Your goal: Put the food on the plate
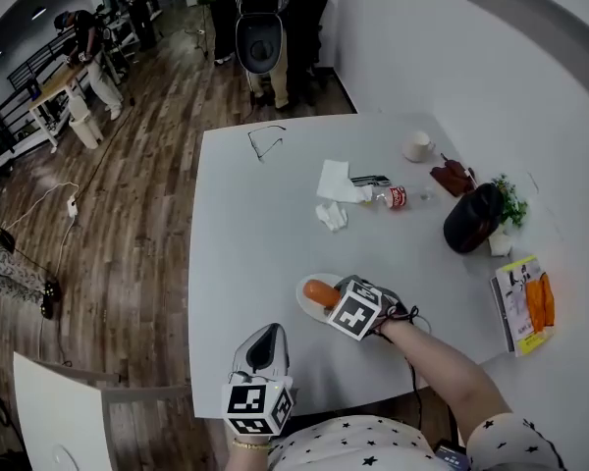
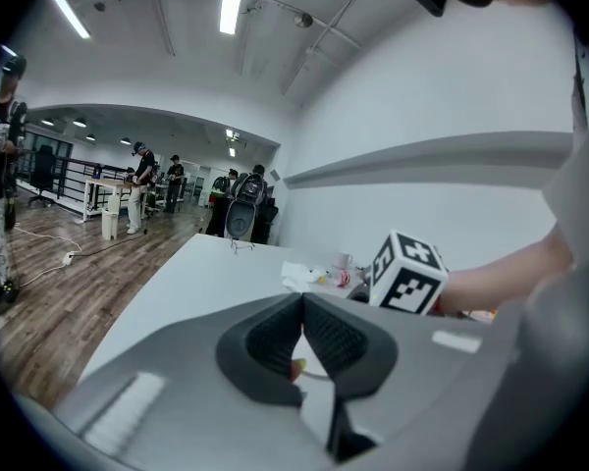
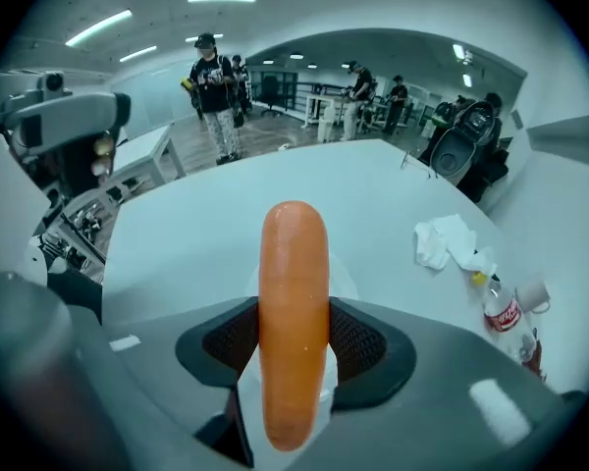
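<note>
An orange sausage (image 1: 320, 291) lies lengthwise between the jaws of my right gripper (image 1: 334, 294), just over a small white plate (image 1: 312, 312) near the table's front edge. In the right gripper view the sausage (image 3: 294, 283) fills the gap of the right gripper (image 3: 294, 340), both pads pressing its sides, and the plate (image 3: 347, 279) shows behind it. Whether the sausage touches the plate I cannot tell. My left gripper (image 1: 265, 341) hovers at the table's front edge, left of the plate. In the left gripper view the left gripper (image 2: 301, 307) has its pads together with nothing held.
On the white table (image 1: 245, 224) lie eyeglasses (image 1: 265, 142), crumpled tissues (image 1: 336, 184), a small bottle (image 1: 393, 197), a cup (image 1: 419, 146), a black bag (image 1: 473, 217) and a packet with orange food (image 1: 525, 302). A black chair (image 1: 260, 42) stands at the far end.
</note>
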Motion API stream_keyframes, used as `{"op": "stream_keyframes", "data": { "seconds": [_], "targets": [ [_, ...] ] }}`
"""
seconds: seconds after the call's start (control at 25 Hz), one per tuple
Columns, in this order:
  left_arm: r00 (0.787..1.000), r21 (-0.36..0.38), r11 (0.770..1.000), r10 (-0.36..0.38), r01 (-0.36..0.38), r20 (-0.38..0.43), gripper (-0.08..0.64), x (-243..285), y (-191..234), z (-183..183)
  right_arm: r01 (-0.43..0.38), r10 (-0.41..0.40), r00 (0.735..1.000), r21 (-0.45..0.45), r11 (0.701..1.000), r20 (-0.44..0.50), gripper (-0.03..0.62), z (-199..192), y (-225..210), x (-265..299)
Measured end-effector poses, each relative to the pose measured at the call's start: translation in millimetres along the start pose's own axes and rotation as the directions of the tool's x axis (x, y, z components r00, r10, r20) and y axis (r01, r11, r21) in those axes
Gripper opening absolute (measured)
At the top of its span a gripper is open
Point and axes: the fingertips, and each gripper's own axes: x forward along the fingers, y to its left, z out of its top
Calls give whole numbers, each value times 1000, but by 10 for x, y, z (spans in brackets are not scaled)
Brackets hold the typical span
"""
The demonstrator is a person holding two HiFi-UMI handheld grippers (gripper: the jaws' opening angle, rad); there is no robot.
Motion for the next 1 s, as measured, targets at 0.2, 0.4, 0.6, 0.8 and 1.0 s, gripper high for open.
{"op": "stream_keyframes", "data": {
  "seconds": [0.2, 0.4, 0.6, 0.8, 1.0],
  "targets": [
    [1000, -16, 1000, 23, -23, -11, 8, 8, 106, -19, -75, 69, 981, -26, 997, -182, 215, -71, -59, 431],
    [999, -24, 999, 37, -37, -24, 8, -24, 170, -70, -116, 117, 966, 20, 993, -229, 216, -95, -72, 604],
    [999, -24, 999, 37, -37, -28, 8, -65, 127, -84, -100, 101, 978, 10, 995, -185, 222, -61, -87, 563],
    [1000, -49, 999, -4, 3, -13, 8, -215, -70, -41, -73, 38, 979, 170, 983, 201, 275, 240, -47, 35],
    [999, -24, 999, -39, 39, 8, 8, -467, -395, -89, -297, 134, 767, 162, 941, 627, 66, 398, 564, -1075]
  ]
}}
